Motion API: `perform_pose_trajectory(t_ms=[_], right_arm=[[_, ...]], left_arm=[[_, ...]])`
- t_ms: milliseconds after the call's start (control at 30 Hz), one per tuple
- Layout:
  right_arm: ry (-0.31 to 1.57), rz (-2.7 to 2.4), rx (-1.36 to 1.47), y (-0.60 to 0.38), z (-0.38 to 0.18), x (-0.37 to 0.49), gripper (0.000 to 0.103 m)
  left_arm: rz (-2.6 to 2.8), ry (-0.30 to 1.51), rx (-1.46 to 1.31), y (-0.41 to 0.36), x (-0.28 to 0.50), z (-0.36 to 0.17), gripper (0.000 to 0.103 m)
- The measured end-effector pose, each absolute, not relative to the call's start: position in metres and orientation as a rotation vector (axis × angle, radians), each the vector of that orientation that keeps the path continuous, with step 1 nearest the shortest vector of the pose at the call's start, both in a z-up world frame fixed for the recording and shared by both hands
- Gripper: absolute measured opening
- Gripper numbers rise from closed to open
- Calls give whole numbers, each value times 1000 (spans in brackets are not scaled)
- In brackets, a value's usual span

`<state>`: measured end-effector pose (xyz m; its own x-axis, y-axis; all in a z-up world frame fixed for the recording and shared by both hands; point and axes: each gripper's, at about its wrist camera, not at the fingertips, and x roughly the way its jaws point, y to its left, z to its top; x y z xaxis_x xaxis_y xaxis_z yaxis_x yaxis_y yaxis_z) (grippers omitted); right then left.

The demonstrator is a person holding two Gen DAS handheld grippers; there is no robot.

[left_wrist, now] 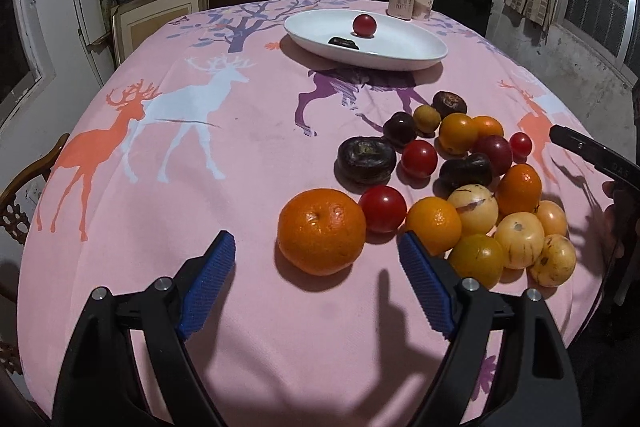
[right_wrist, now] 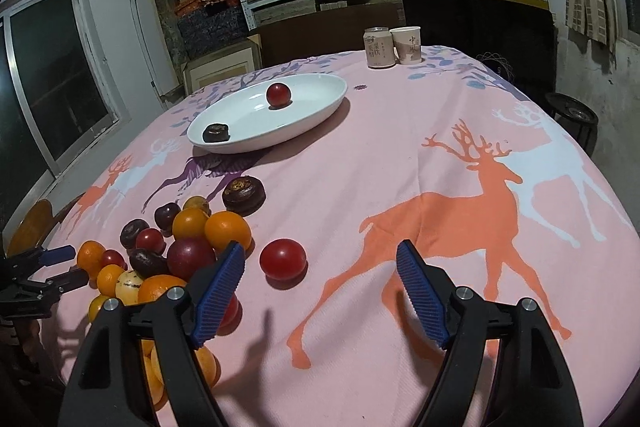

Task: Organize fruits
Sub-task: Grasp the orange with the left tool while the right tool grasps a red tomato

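A heap of loose fruit lies on the pink deer tablecloth: oranges, red, yellow and dark ones. My left gripper [left_wrist: 318, 245] is open, its blue pads either side of a large orange [left_wrist: 322, 231] at the heap's near edge, not touching it. My right gripper [right_wrist: 320, 255] is open and empty above the cloth, just behind a lone red fruit [right_wrist: 283, 259] lying beside the heap [right_wrist: 176, 247]. A white oval dish [left_wrist: 404, 45] [right_wrist: 244, 119] farther back holds one red fruit [left_wrist: 364, 25] and one dark fruit [left_wrist: 343, 43].
A drink can [right_wrist: 379, 47] and a paper cup [right_wrist: 407, 45] stand at the table's far edge. Shelves of boxes fill the back wall. A dark chair back [right_wrist: 476, 23] stands behind the table. The right gripper's tip [left_wrist: 588, 151] shows at the right in the left wrist view.
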<state>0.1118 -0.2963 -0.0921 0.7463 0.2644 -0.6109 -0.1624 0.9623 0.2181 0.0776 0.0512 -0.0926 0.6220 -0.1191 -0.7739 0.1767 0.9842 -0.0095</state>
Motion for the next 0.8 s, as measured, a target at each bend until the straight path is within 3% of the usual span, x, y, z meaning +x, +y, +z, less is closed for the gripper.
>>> perform_pose_trajectory(t_ms=[67,100,167,300,367,600,700,733,767,800], right_arm=[[685,238,147,-295,-91,110,79],[684,238,145,-295,-91,109,79],[692,241,139,-295,-92,108,79],[721,246,98,-288,-94,109,76],[737,255,48,-278,-94,111,66],[844,263,-66,-246,-100,138,59],[913,256,-70,-242,-109,152,47],[936,256,-69,-241,-113,155,36],[924,253,-73,-241,-112,153,31],[920,253,-69,-241,-111,152,31]], left_arm=[[-167,890,67,48,84,-97,79],[-171,890,69,47,85,-99,59],[-174,881,70,46,87,-100,46],[-201,839,43,46,76,-95,46],[-213,830,36,46,71,-91,46],[-235,807,30,44,61,-81,46],[-240,802,38,43,58,-79,46],[-243,805,36,43,58,-79,46],[-245,807,35,43,58,-79,46],[-246,809,34,44,58,-80,46]])
